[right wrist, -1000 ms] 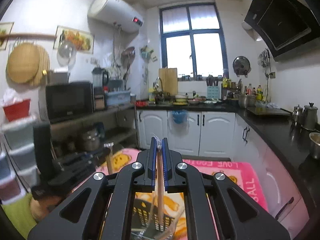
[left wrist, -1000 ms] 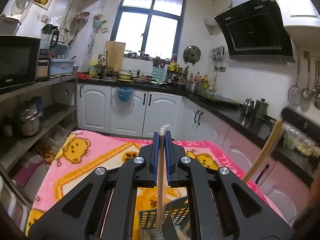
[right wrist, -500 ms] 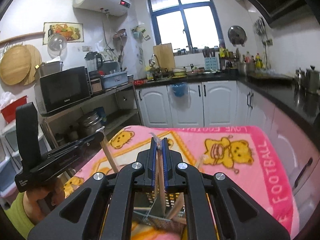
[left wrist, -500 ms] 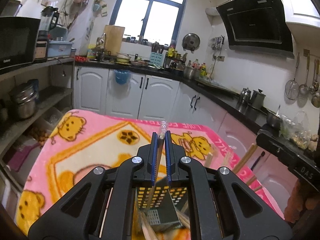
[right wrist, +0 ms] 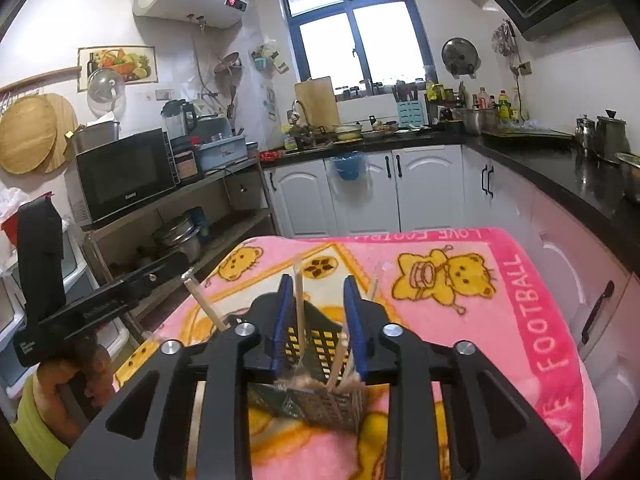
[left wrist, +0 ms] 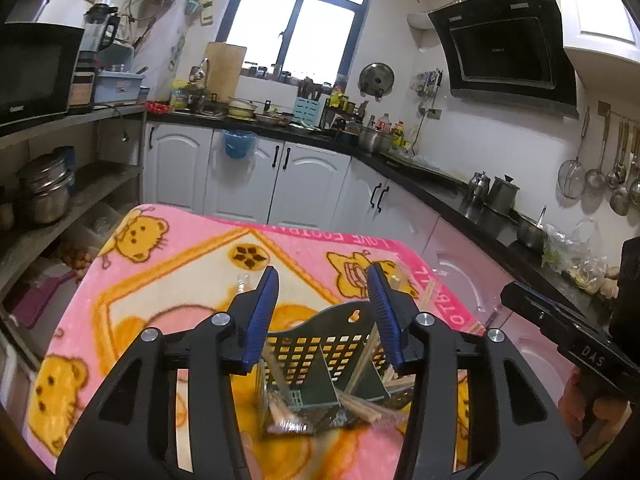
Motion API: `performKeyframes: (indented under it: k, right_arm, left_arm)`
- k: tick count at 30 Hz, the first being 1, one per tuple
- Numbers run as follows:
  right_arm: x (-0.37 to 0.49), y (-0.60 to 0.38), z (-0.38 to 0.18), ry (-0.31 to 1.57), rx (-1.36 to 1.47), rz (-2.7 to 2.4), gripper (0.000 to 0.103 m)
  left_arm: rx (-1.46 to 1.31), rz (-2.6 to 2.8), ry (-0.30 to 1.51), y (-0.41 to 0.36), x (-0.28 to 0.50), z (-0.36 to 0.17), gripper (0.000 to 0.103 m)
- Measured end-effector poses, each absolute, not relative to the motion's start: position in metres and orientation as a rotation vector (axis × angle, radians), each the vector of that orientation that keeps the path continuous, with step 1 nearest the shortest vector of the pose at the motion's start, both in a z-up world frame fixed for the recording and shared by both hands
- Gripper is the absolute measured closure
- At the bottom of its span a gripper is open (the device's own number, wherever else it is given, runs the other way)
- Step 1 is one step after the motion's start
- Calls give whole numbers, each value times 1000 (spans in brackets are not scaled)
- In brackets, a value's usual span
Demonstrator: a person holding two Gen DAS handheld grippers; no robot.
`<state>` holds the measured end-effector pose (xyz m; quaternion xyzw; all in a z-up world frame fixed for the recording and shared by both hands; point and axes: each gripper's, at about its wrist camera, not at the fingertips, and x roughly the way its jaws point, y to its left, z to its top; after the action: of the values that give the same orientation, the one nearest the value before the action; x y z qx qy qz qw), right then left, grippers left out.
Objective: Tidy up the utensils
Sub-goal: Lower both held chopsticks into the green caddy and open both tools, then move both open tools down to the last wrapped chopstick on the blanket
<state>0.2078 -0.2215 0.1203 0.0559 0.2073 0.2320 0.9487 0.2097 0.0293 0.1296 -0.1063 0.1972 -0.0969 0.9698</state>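
A dark green perforated utensil basket stands on the pink bear blanket, with wrapped wooden chopsticks leaning inside its compartments. My left gripper is open and empty just above the basket. In the right wrist view the same basket sits under my right gripper, which is open and empty; chopsticks stand up between its jaws. The left gripper's body shows at the left there, and the right gripper's body shows at the right in the left wrist view.
The blanket covers a small table whose far edge faces white cabinets. A black counter with kettles runs along the right. Open shelves with pots and a microwave stand to the left.
Both grippers have opened and let go of their chopsticks, which now stand in the basket. Both views have tilted down toward the basket and table.
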Motion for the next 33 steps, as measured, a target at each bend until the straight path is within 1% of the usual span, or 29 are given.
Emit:
performKeyframes:
  k: [2,4,6,10,11,14,16,19,23,28,33]
  right_arm:
    - [203,-223,121,425,115,473,75]
    - [199,-225,121,430,117,477,69]
    - [193,-227,120,440,126,476,66]
    - [180,-233,115,449,132,474,58]
    - [177,-234,114,454,132,470,58]
    - [168,-239,110,460,138,470,55]
    - [163,-241,109,462,140,461,51]
    - [156,-243,104,470,137,458,48]
    - [148,-243,95,489,131,455,46]
    - [139,-244,83,510,126,449,41]
    - [136,-249,67,548,126,435,41]
  left_arm:
    - [-215,-195,402,30,203,130,58]
    - [-214,-201,410,29,198,131,53]
    - [-204,-207,419,26,190,132,44]
    - [-194,-220,414,24,172,130,37]
    - [-193,-218,413,24,169,129,33]
    - [-189,-223,416,22,159,125,30]
    - [-197,-228,416,20,152,122,25]
    - [-198,-231,422,17,144,115,21]
    - [-214,-237,440,13,135,102,12]
    - [-205,-210,457,9,128,89,11]
    - [-225,-209,513,9,129,71,11]
